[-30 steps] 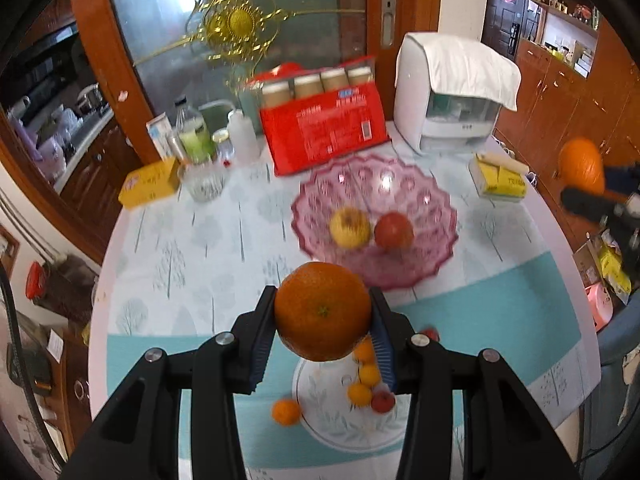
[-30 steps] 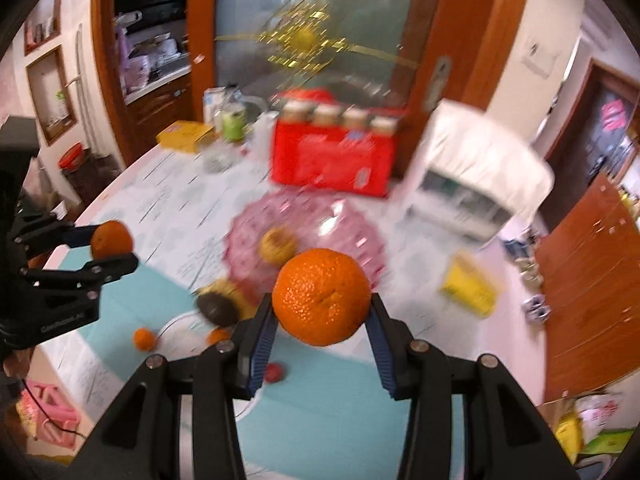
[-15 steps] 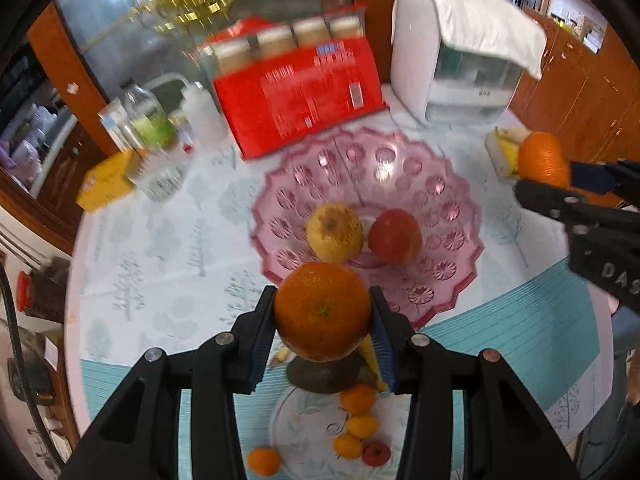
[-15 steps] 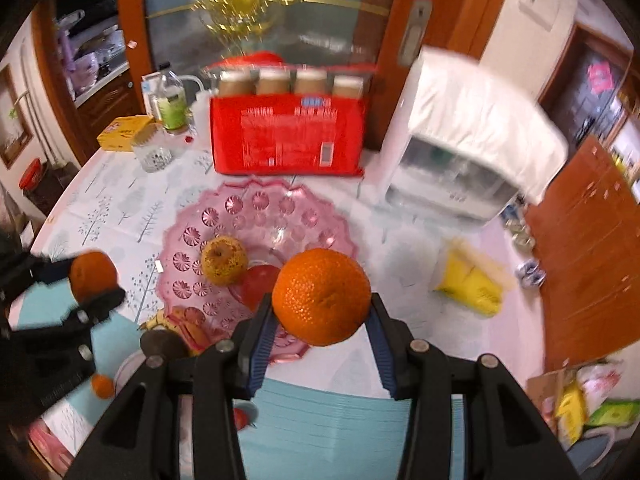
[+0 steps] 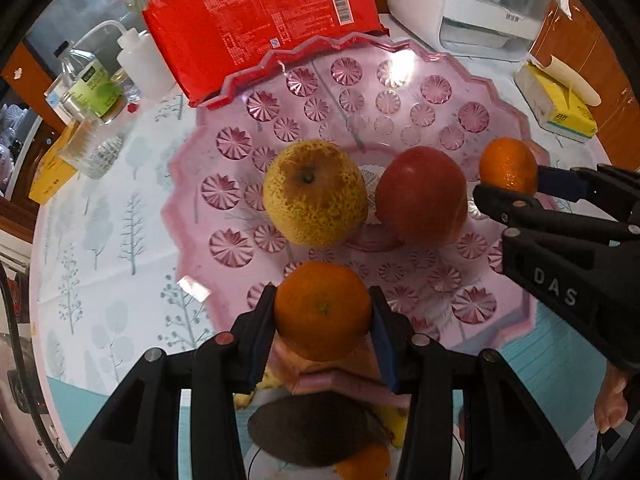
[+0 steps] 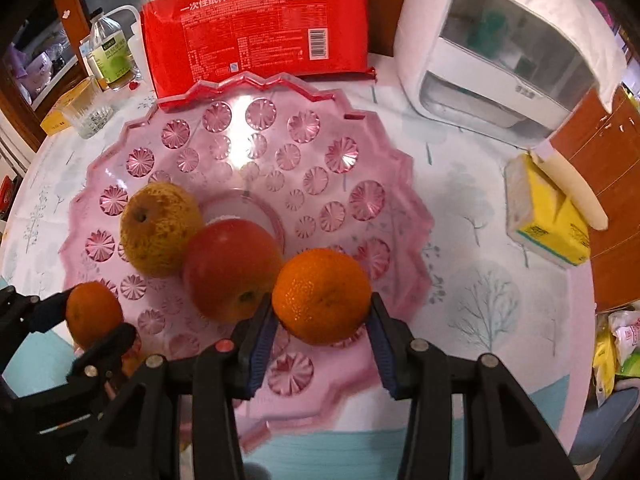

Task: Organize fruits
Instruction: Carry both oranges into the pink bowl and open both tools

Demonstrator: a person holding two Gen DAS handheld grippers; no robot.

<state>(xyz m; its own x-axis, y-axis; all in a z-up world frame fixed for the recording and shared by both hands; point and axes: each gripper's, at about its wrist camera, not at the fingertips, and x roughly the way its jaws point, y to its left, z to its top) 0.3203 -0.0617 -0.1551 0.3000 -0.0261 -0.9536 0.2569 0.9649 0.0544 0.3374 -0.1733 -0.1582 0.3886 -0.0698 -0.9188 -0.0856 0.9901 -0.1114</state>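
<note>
A table (image 5: 112, 216) with a tree-print cloth carried a pink glass bowl (image 5: 436, 92) already holding a pear (image 5: 315, 197) and apple (image 5: 422, 196). Each hand-held gripper, left (image 5: 322, 320) at the bowl's 6 o'clock, right (image 6: 322, 312) at 4 o'clock, clamped an unreleased orange (image 5: 322, 310); small fruits (image 5: 362, 462) remained outside.

We see a pink bowl (image 5: 500, 92) of clear cut plastic or glass, glossy, with starburst facets. The oranges (image 5: 322, 310) have a pebbled, slightly shiny peel; the pear (image 5: 314, 192) looks rough and speckled, the apple (image 5: 422, 196) smooth and waxy. The red packet (image 6: 256, 24) is glossy plastic film. The worktop (image 5: 104, 216) wears a smooth printed cloth. Our grippers (image 6: 322, 330) are matt black plastic with ribbed blue pads.
</note>
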